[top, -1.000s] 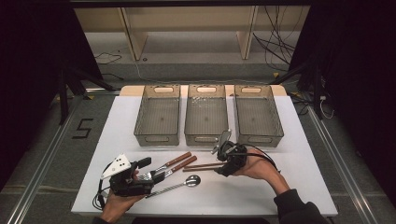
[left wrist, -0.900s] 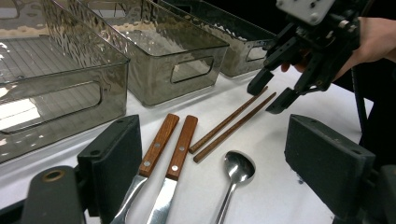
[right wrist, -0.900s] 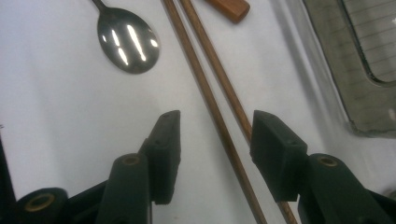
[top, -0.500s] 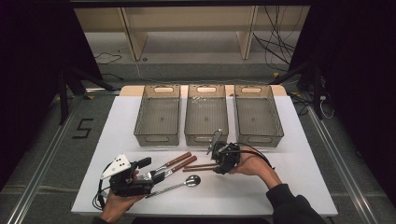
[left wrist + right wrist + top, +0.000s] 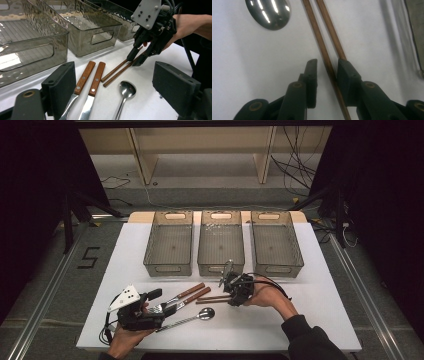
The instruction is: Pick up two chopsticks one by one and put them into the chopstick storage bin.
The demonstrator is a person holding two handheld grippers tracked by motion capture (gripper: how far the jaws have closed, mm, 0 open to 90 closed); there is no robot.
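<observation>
Right claw (image 5: 325,75) closing, one of the chopsticks (image 5: 322,47) between its jaws, other under right jaw; may slip out; left claw (image 5: 112,95) open

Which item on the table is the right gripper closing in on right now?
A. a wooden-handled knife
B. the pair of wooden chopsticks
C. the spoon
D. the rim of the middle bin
B: in the right gripper view the right gripper has its jaws down at the table with one of the chopsticks running between them, the other at the edge of one jaw, and the spoon off to the side.
</observation>
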